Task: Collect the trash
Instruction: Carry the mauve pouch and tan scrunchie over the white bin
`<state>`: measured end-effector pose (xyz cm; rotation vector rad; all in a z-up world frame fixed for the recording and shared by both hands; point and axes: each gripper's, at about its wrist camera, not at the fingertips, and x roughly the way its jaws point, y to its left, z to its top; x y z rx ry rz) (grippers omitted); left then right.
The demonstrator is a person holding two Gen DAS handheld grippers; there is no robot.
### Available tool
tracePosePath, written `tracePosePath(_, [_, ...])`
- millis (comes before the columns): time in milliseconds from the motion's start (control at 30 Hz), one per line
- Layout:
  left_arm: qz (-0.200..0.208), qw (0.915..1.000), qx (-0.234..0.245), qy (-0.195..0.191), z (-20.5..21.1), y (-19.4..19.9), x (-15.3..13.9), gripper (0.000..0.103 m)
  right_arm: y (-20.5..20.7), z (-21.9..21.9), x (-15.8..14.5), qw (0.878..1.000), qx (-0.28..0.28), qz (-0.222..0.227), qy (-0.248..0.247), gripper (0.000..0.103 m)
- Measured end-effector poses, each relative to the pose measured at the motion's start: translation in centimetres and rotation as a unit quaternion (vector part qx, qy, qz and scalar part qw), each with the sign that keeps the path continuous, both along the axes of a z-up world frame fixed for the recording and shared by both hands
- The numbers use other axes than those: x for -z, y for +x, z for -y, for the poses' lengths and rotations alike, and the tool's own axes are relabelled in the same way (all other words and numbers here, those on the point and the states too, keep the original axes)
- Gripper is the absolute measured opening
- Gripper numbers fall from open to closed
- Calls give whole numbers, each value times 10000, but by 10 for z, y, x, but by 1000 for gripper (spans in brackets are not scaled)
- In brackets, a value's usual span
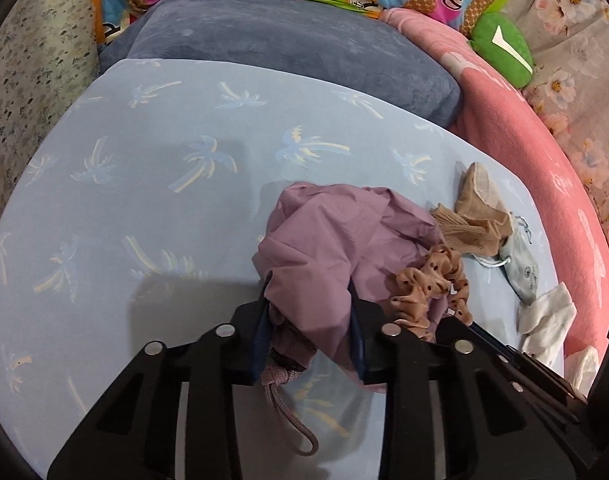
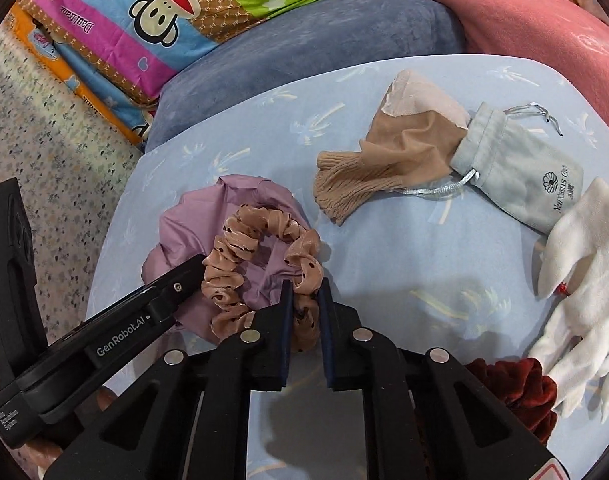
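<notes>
The left gripper (image 1: pixel 310 320) has its fingers clamped on the mauve drawstring bag (image 1: pixel 336 240), limp and light on the bed (image 1: pixel 124 184), while the right gripper (image 2: pixel 304 312) pinches the soft, springy spotted scrunchie (image 2: pixel 260 268) lying on it, best held by its near ruffle.

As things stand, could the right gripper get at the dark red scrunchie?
Probably not yet: the right gripper is shut on the polka-dot scrunchie. Otherwise the dark red scrunchie lies close, only partly under the white glove.
</notes>
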<state>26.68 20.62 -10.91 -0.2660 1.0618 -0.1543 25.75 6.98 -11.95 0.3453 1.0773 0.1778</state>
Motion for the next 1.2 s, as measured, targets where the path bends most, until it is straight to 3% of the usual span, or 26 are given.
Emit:
tracePosePath(200, [200,9998,71,-3,10,-13,-24,23,-19,19,-34,9992,171,361,-1,10])
tracePosePath(400, [636,9976,269,-6,34,-33,-68,22,-51,53,-82,9956,445,819,55,10])
tracePosePath(733, [1384,9869,822,-51,90,-80,-135,22,-118,119,-154,9840,932,1518,71,10])
tracePosePath(1200, [1805,9666,1820,-45,192,-140,-169,22,-208,223,-191,9664,1663,1962,-6,10])
